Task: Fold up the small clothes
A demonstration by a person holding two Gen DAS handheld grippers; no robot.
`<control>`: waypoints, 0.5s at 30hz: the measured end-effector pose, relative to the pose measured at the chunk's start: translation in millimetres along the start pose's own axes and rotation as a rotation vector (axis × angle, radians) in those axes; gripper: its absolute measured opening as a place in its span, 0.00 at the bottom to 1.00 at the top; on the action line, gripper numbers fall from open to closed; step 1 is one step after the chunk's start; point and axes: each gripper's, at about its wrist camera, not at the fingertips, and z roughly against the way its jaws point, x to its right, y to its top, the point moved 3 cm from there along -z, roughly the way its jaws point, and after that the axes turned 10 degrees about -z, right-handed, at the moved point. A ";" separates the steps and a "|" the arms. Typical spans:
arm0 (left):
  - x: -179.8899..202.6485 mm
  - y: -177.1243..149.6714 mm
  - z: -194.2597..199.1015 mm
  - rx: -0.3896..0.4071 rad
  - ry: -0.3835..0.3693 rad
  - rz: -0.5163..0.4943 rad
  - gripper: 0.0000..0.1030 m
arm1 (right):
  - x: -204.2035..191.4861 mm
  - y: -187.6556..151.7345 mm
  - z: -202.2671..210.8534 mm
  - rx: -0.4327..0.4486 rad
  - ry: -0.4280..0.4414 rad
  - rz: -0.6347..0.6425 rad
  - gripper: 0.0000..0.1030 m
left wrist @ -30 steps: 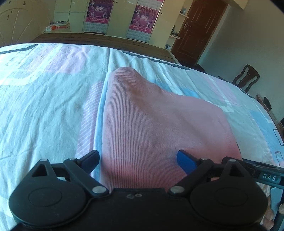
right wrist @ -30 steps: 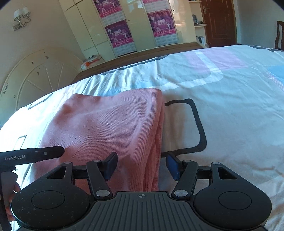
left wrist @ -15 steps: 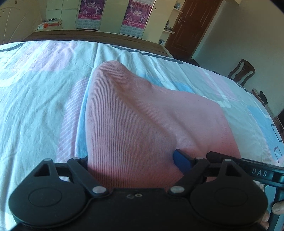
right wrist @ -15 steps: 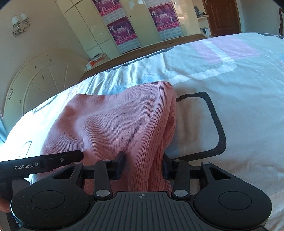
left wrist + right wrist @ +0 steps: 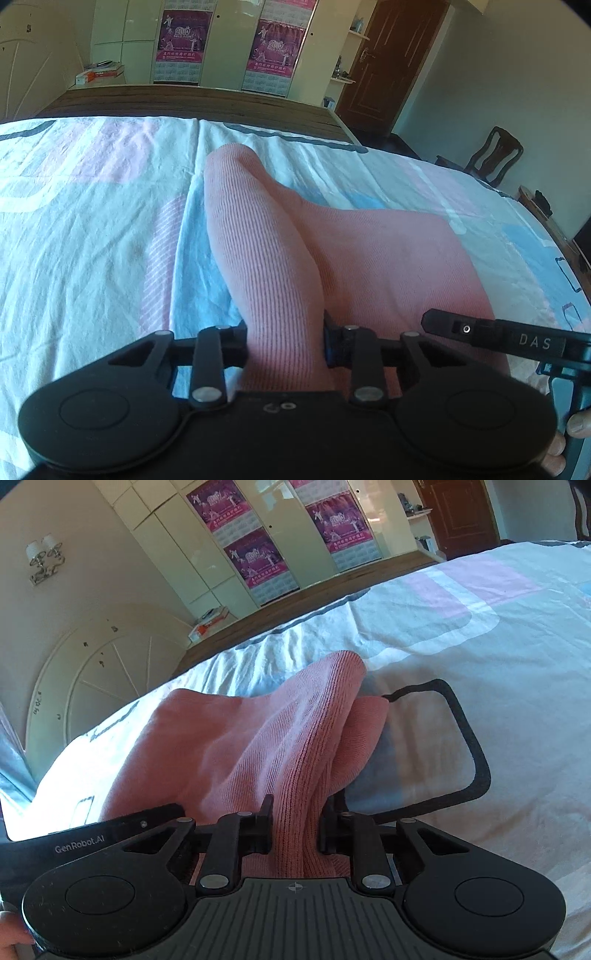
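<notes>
On a bed (image 5: pixel 92 229) with a pastel patterned sheet, the left gripper (image 5: pixel 284 343) and right gripper (image 5: pixel 295 827) have just closed their jaws, each pinching a raised ridge of the pink ribbed knit garment (image 5: pixel 369 258), which lies partly folded, bunched toward both grips.

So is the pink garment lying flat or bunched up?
Bunched: the pink garment rises in ridges where the left gripper and right gripper pinch it.
</notes>
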 end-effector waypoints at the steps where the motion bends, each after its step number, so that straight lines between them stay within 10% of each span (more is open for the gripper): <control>1: 0.1 0.2 3.5 0.008 -0.004 0.005 0.29 | -3.0 0.0 2.5 0.003 0.008 -0.001 0.20; 15: -38.9 8.7 77.8 0.087 0.021 0.009 0.28 | -79.1 -11.2 25.7 0.033 0.128 0.013 0.20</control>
